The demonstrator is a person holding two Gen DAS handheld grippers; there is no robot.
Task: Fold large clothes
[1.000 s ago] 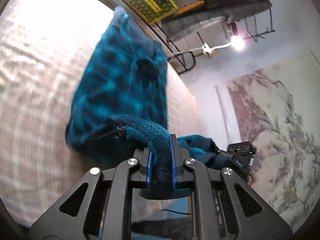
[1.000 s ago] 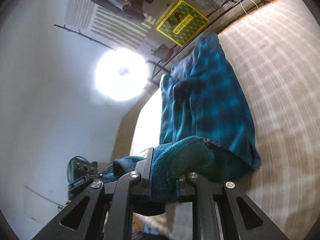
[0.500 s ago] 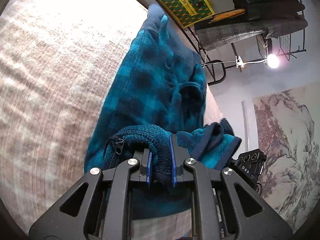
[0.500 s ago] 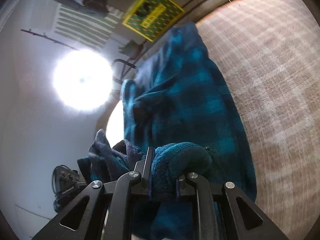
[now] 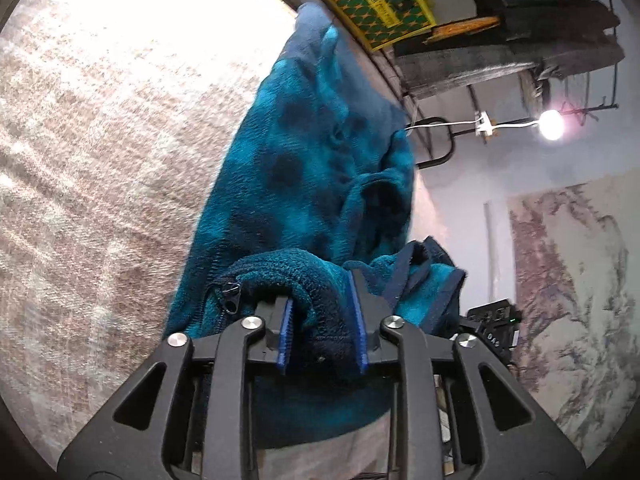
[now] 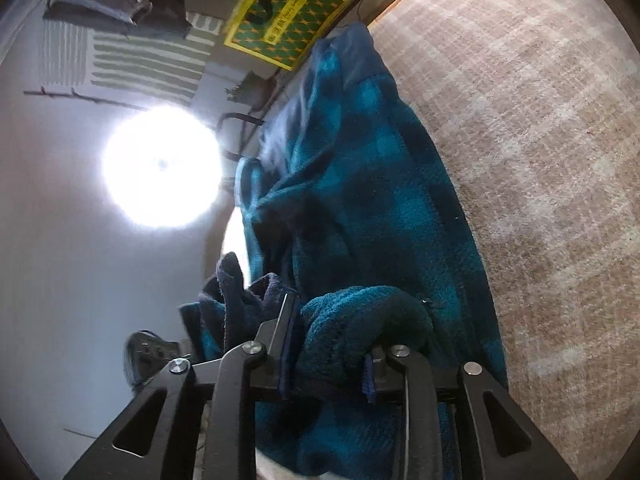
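- Left gripper (image 5: 322, 322): black two-finger frame with blue pads; its jaws are opening, and a thick roll of fleece fabric lies between them, filling the gap and touching both pads.
- Zipper pull (image 5: 231, 295): dark metal, hanging on the fold just left of the left gripper's fingers.
- Right gripper (image 6: 328, 350): same build; its jaws are opening, with a rounded fold of the same fleece bulging between and over the pads.
- Fleece garment (image 6: 372, 184): teal and dark navy check, lying lengthwise on the plaid cover, its near edge doubled over at both grippers; navy trim and a loose corner bunch at the inner side (image 5: 420, 276).
- Plaid cover (image 6: 532, 152): beige and brown weave, under the garment, stretching away on the outer side of each view.
- Black device (image 5: 494, 322): beside the garment's edge, with small white lettering too small to read.
- Green and yellow panel (image 6: 282, 16): beyond the garment's far end; its yellow strip bears writing that cannot be read.
- Lamp (image 5: 551, 130): lit, on a dark rack holding folded clothes.
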